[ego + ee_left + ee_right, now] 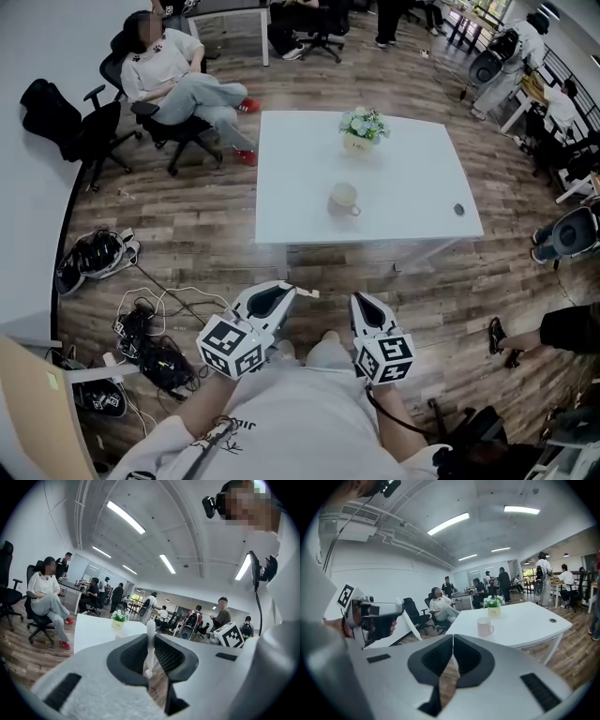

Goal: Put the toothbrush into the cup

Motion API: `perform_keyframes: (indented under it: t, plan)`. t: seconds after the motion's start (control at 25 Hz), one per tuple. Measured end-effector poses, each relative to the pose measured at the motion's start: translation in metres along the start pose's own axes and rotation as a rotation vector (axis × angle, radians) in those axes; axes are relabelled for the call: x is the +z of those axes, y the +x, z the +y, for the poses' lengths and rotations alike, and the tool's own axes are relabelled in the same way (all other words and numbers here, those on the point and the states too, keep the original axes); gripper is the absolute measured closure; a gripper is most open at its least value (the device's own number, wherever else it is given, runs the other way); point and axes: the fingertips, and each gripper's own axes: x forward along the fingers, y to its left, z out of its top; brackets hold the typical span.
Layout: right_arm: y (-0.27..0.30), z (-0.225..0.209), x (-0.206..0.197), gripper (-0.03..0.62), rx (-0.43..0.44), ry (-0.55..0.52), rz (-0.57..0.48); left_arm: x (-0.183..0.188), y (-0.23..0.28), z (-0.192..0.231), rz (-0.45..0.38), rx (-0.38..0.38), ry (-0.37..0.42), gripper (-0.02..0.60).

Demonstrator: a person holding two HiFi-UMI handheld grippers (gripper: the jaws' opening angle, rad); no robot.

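We had our left gripper (274,296) clamped on the toothbrush (150,638) (upright between its jaws). Our right gripper (453,642) was closed and empty. The cup (344,198) stood on the tabletop (417,178).

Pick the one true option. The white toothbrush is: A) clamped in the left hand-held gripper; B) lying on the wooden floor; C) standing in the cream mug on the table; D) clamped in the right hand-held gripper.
A: the left gripper view shows the slim white toothbrush upright between the closed jaws of the left hand-held gripper.
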Motion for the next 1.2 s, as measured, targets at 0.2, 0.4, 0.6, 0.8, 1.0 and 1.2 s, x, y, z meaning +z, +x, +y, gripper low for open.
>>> perform_keyframes:
  t: [0.2, 0.4, 0.6, 0.8, 1.0, 1.2]
  plan:
    - [0.008, -0.011, 0.0, 0.574, -0.02, 0.011, 0.004, -0.001, 0.017, 0.006, 0.011, -0.021, -0.007, 0.526]
    - [0.039, -0.032, 0.014, 0.574, 0.009, 0.001, -0.001, 0.009, 0.049, 0.023, 0.007, -0.009, -0.009, 0.526]
    - [0.078, -0.067, 0.041, 0.574, 0.047, -0.005, -0.001, 0.028, 0.093, 0.044, -0.001, 0.021, -0.005, 0.526]
    - [0.114, -0.108, 0.072, 0.574, 0.098, -0.03, 0.003, 0.051, 0.145, 0.071, -0.02, 0.067, -0.019, 0.526]
    - [0.138, -0.145, 0.093, 0.574, 0.131, -0.046, 0.011, 0.067, 0.183, 0.082, -0.034, 0.103, -0.023, 0.526]
    - [0.155, -0.166, 0.1, 0.574, 0.158, -0.039, 0.021, 0.069, 0.2, 0.09, -0.032, 0.134, -0.042, 0.526]
